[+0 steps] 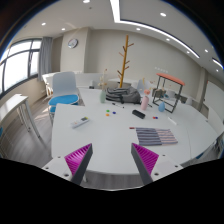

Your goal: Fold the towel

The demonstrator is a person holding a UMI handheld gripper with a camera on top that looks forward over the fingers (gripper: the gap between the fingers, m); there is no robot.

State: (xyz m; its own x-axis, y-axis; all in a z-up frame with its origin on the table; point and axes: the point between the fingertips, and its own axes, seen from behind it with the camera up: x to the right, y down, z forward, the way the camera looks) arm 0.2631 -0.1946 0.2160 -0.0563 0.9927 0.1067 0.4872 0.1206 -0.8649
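Jaws apart above white table [100,135].

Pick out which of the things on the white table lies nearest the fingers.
The flat striped piece, just ahead of the right finger. The small dark item and the pink bottle sit farther back on the table. The fingers stand open and empty.

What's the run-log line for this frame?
gripper: fingers open, empty | above white table | towel: not seen | fold: not started
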